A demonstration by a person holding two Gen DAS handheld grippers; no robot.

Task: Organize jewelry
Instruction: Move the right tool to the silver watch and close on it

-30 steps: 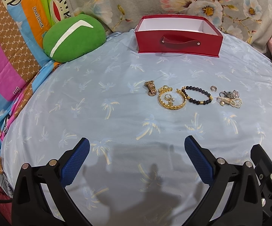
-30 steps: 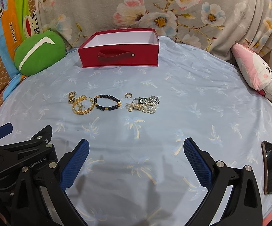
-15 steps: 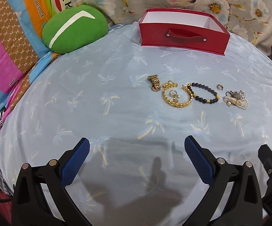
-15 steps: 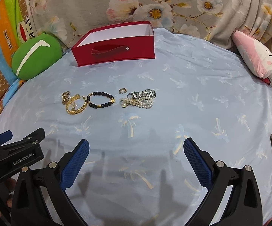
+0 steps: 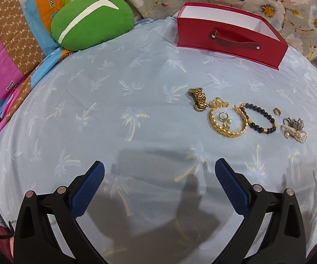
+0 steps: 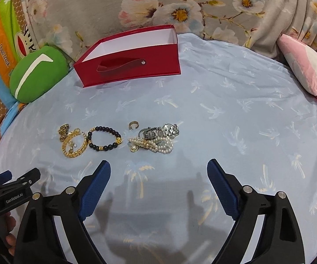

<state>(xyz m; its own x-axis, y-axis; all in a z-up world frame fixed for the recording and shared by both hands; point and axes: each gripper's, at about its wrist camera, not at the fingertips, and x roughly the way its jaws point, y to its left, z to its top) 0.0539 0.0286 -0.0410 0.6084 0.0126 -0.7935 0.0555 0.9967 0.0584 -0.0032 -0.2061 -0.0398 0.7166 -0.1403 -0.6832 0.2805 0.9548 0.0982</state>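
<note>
Right wrist view: nearest the lens, the right gripper (image 6: 158, 169) hangs over the pale blue palm-print sheet (image 6: 235, 114) with its blue-padded jaws spread wide and nothing between them. Compared with a second ago the jewelry sits lower and larger in this view, so this gripper has moved closer to the row. The white pearl strand (image 6: 153, 144) tangled with a silver metal watch (image 6: 160, 131) now lies just ahead of the fingertips, which suggests it is the likely first pick.

At lower left the left gripper (image 6: 9, 189) shows edge-on. In its own view the left gripper (image 5: 159, 171) is likewise released and empty, and the row has slid toward the right of that frame.

Along the row lie a small gold ring (image 6: 132, 125), a black bead bracelet with gold spacers (image 6: 104, 138), a thick gold chain bracelet (image 6: 73, 144) with small earrings inside it, and a gold watch-link piece (image 6: 63, 130). None has been lifted.

Well beyond them stands the open red box with a strap handle (image 6: 132, 66), white inside; no jewelry can be seen in it. I judge the task barely begun. A green round cushion (image 6: 37, 74) and a pink plush pillow (image 6: 308, 70) flank the far edge.
</note>
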